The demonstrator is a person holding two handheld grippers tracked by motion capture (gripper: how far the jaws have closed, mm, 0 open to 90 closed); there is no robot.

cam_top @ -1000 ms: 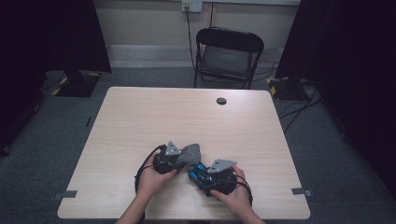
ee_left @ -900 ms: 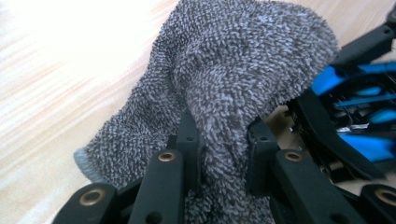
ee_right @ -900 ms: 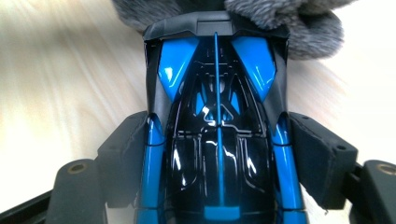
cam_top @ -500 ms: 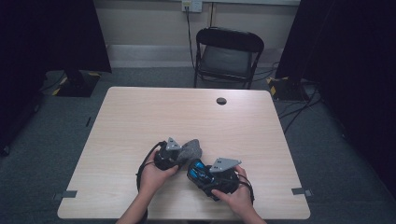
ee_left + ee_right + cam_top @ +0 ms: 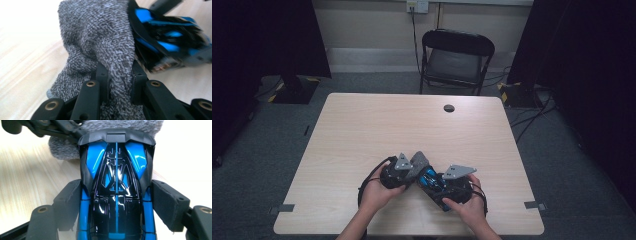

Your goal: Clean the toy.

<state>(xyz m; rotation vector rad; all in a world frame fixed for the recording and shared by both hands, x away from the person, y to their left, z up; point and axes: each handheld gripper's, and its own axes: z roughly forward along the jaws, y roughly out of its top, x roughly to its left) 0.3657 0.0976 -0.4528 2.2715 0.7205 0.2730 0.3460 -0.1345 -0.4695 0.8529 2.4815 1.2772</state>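
Note:
A blue and black toy car [image 5: 116, 182] sits lengthwise between my right gripper's [image 5: 116, 197] pads, which press on its two sides. In the high view the car [image 5: 428, 179] lies low over the table near its front edge, in front of my right gripper [image 5: 439, 186]. A grey terry cloth [image 5: 100, 45] is bunched between my left gripper's [image 5: 120, 75] jaws, which are shut on it. The cloth [image 5: 420, 161] rests against the car's nose, and my left gripper [image 5: 404, 172] sits just left of it. A hand holds each gripper.
The light wooden table [image 5: 377, 125] has a small black grommet [image 5: 449, 108] near its far edge. A black folding chair [image 5: 455, 55] stands beyond that edge. Cables trail from both grippers toward the table's front.

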